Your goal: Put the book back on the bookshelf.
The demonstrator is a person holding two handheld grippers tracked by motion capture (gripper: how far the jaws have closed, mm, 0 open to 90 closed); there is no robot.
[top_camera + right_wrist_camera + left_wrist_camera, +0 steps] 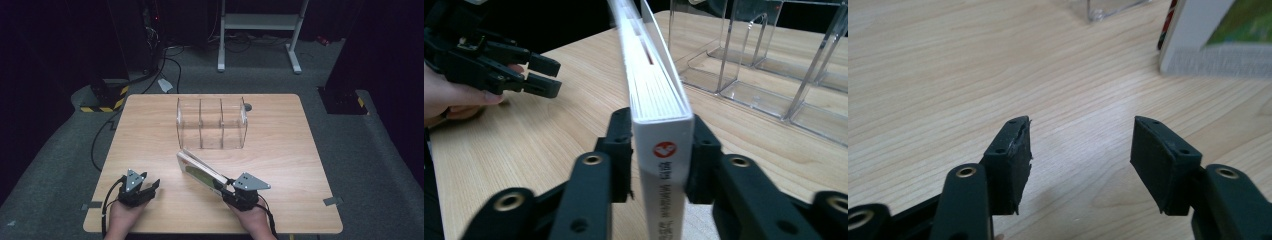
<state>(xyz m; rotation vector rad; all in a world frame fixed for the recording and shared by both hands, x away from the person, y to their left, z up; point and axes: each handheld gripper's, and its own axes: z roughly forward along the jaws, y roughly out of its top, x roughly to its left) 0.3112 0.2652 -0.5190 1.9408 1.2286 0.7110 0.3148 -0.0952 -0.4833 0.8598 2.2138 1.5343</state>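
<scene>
I have the book (663, 150) pinched in my right claw (661, 155), 1 pad on each cover just behind the spine, so the spine faces back toward my hand and the page edges point away. I judge that grip is chosen to keep the book closed and stiff. In the high view the book (200, 171) juts out from the right claw (231, 191) toward the middle of the table (150, 130), slanted, with its far end aimed at the clear organizer (212, 123), near it but not touching. That organizer has 3 slots standing open on top, and the book lines up roughly with them, so I take slotting it in upright as the job in hand.

My left claw (1080, 160) is spread with nothing between its pads, low over bare wood. It sits off to the left (142, 186), apart from the book, whose corner (1215, 47) lies ahead and to one side of it.
</scene>
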